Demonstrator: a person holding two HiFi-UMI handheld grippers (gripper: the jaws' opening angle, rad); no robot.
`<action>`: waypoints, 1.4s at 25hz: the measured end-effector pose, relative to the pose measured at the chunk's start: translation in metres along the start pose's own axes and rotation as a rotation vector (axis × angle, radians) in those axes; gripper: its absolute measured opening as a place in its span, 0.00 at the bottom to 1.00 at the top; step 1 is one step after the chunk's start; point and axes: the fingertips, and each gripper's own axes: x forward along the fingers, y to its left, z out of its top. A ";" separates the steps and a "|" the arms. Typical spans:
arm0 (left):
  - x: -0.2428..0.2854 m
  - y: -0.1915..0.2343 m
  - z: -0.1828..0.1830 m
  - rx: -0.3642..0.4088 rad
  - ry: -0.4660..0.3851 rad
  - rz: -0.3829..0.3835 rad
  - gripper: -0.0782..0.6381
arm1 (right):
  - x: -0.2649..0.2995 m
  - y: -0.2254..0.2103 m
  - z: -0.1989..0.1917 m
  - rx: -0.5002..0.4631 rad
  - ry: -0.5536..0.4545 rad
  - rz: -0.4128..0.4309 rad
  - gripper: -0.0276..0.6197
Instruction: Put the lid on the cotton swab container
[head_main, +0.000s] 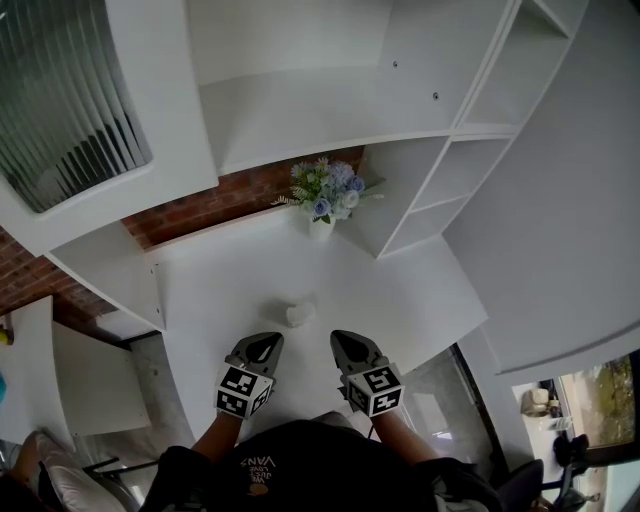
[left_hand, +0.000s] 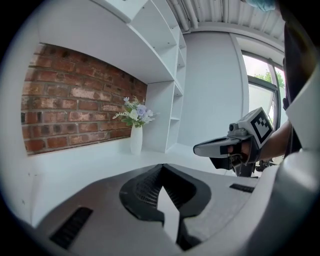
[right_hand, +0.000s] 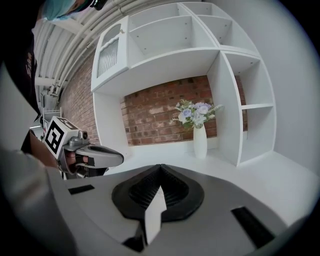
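Our left tongs (head_main: 267, 341) and right tongs (head_main: 346, 341) are closed on nothing, and we cannot tell if the small white round cotton swab container (head_main: 298, 314) near the white bench's (head_main: 400, 290) front edge has its lid on.

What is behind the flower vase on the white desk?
A red brick wall stands behind the vase, under the white shelves. The bricks directly behind the vase are covered.

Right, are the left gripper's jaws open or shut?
Shut and empty: the left gripper, in its own view, has jaws meeting with nothing between them.
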 end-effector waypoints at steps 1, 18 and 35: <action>-0.006 -0.002 -0.001 0.001 -0.004 -0.004 0.12 | -0.005 0.003 0.000 0.002 -0.006 -0.009 0.04; -0.078 -0.003 -0.022 0.072 -0.020 -0.060 0.12 | -0.054 0.047 -0.023 0.048 -0.050 -0.174 0.04; -0.100 -0.009 -0.038 0.098 -0.038 -0.119 0.12 | -0.074 0.072 -0.041 0.053 -0.057 -0.263 0.04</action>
